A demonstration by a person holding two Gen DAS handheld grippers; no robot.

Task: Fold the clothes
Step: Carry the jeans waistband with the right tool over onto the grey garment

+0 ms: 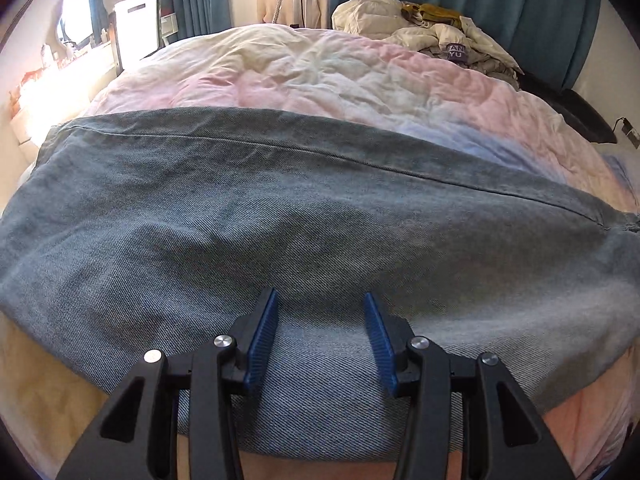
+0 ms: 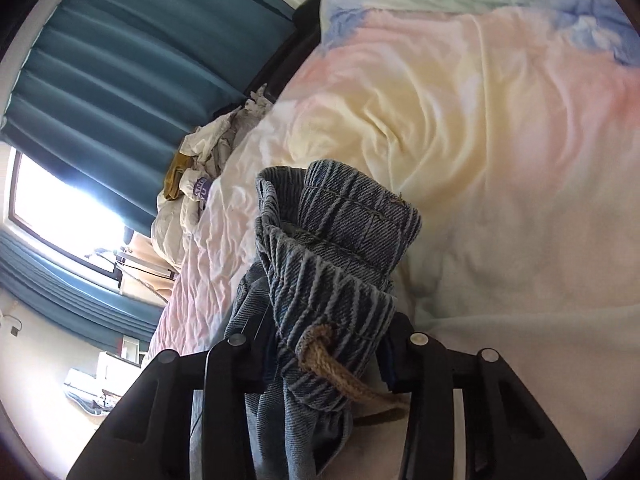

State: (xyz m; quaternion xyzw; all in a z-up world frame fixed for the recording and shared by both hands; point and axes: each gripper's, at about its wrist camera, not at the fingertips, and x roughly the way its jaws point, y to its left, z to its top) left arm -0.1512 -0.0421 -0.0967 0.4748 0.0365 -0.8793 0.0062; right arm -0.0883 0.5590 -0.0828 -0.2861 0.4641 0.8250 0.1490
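A blue-grey denim garment lies spread flat across the near part of the bed. My left gripper is open, its blue pads just above the denim's near edge, holding nothing. In the right wrist view my right gripper is shut on the bunched elastic waistband of the denim garment, lifted and tilted above the bed. A tan drawstring hangs from the waistband between the fingers, which the cloth mostly hides.
The bed has a pastel pink, yellow and blue duvet. A heap of cream clothes lies at its far right corner, before teal curtains. A bright shelf runs along the left side.
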